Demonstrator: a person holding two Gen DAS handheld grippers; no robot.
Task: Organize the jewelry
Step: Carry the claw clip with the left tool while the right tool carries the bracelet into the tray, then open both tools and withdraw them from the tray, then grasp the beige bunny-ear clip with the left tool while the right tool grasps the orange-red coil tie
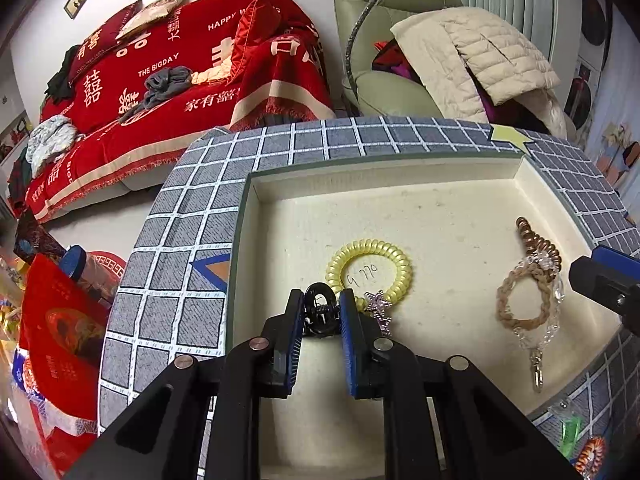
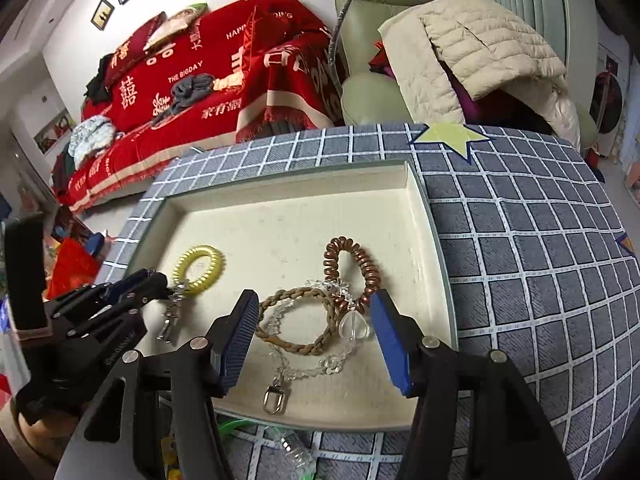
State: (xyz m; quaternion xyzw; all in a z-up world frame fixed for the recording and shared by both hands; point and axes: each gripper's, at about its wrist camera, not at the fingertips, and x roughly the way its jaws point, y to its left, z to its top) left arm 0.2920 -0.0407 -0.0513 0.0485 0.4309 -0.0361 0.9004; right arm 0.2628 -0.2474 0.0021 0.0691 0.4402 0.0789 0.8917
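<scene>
Left wrist view: nearest the lens, the left tool is clamped on a small black hair clip, held just above the floor of a cream tray. Touching its right side is a yellow coil band w/ a pale star charm. Risk: when the clip is let go or lifted, the charm could snag & drag the yellow band along.

In the right wrist view, the right tool stands apart, nothing gripped. A braided brown ring, a clear bead chain w/ a heart bead & metal clasp, and a copper coil band lie tangled between & beyond its tips. Risk: pulling the tool back carelessly may hook the chain & scatter the pile.

The tray sits on a grey checked tabletop.

Writing: "9 770" in pen inside the yellow band; farther off, a red sofa throw reads "THE BIGDAY", "HAPPY W…" & Chinese characters.
</scene>
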